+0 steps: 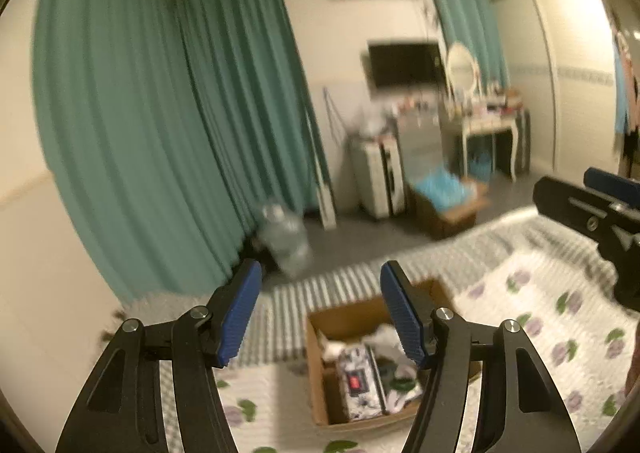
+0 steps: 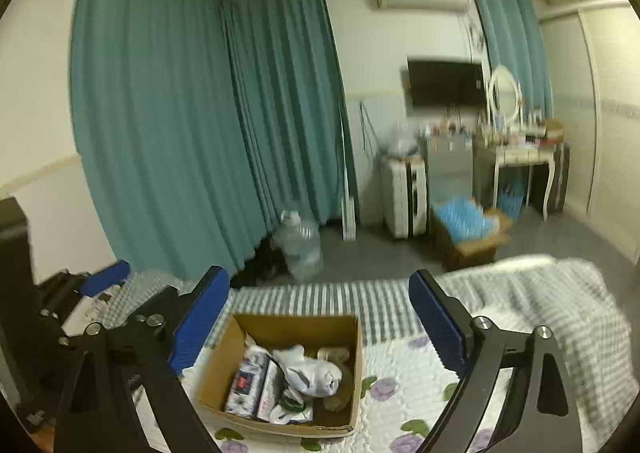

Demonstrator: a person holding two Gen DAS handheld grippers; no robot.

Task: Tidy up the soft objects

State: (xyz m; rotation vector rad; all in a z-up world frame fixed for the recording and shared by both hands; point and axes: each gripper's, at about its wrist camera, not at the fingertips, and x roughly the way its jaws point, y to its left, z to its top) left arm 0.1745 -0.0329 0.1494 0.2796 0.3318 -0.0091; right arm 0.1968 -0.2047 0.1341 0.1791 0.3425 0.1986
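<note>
An open cardboard box (image 2: 224, 353) stands on the flowered bed cover (image 2: 404, 385). It holds several soft things: white tissue packs with a red mark (image 2: 246, 383) and a white plush toy (image 2: 312, 373). The box also shows in the left wrist view (image 1: 316, 373), with the packs (image 1: 358, 385) inside. My left gripper (image 1: 320, 313) is open and empty, above the box. My right gripper (image 2: 320, 329) is open and empty, above the box too. The right gripper shows at the right edge of the left wrist view (image 1: 600, 209). The left gripper shows at the left edge of the right wrist view (image 2: 96, 285).
Teal curtains (image 2: 180, 113) hang behind the bed. A clear water jug (image 2: 300, 241) stands on the floor. A second box with blue contents (image 2: 468, 229), a white suitcase (image 2: 400, 193) and a dressing table (image 2: 520, 157) stand farther back. A striped blanket (image 2: 520, 293) lies on the bed.
</note>
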